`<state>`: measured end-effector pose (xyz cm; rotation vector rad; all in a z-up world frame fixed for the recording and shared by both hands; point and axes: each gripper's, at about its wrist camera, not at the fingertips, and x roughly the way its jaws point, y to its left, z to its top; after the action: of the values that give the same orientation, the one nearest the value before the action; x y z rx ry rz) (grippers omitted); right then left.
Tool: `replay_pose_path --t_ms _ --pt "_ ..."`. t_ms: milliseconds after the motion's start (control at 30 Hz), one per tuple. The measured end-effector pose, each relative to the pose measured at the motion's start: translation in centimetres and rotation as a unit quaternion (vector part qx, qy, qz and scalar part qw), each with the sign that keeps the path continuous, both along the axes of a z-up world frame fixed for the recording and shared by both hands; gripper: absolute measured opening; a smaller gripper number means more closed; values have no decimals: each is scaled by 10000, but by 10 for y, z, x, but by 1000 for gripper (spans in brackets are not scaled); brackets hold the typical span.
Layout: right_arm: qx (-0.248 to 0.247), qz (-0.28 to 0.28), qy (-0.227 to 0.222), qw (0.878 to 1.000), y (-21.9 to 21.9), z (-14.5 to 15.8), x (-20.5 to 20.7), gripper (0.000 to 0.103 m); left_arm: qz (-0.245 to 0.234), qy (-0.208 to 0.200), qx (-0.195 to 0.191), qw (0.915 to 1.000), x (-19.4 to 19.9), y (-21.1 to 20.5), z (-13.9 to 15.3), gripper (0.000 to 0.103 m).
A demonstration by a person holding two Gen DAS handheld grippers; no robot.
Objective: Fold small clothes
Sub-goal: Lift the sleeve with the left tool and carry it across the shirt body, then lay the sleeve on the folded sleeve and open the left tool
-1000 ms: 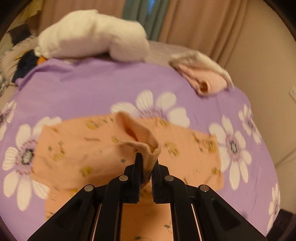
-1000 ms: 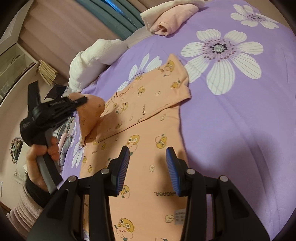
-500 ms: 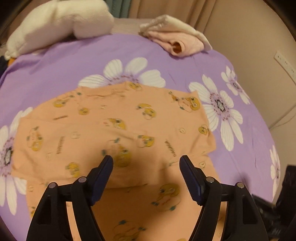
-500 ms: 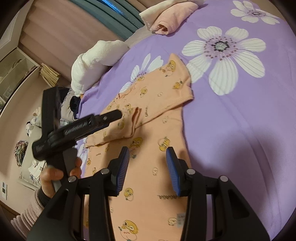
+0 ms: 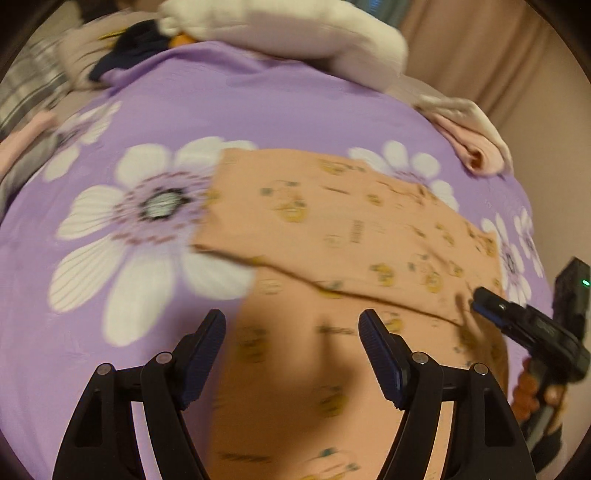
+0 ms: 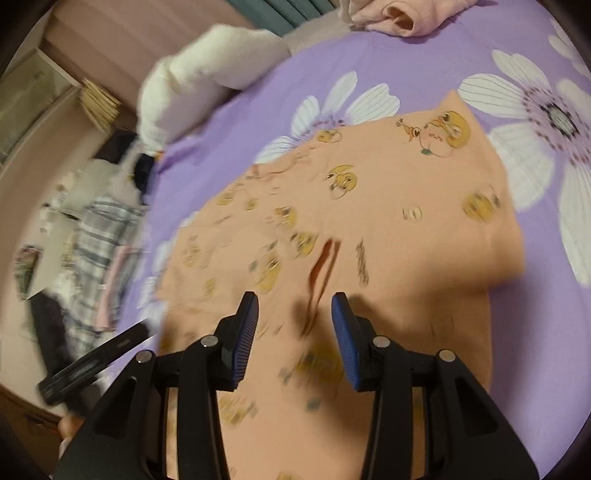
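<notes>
Both grippers unclenched | left gripper (image 5: 291, 347) released sleeve, now flat on orange garment (image 6: 369, 229) | right gripper (image 6: 293, 317) lower

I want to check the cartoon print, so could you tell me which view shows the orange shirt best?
The right wrist view: the shirt fills the frame and its far prints look sharp. The left wrist view shows the same shirt with its folded layer, but motion-blurred throughout.

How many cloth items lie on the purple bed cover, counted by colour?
Orange printed garment: 1
Pink folded garment: 1
White fluffy bundle: 1
Total: 3, not counting the blurred pile at the bed's edge.
</notes>
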<state>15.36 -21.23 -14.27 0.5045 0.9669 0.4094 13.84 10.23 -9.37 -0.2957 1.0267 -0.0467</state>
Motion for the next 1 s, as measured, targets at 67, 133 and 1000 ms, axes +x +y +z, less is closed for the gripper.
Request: replay_pose_path --t_ms 67,133,1000 --pt "-123 -62 193 9997 8 -9 17 42 153 -19 -31 9999 -4 15 1 74" --pt "-85 -20 219 9997 15 -11 25 39 288 -28 -40 9996 -5 26 1 74" --pt "-1226 -993 -258 9871 -45 17 19 18 -196 -294 -86 9993 65 -10 -2 74"
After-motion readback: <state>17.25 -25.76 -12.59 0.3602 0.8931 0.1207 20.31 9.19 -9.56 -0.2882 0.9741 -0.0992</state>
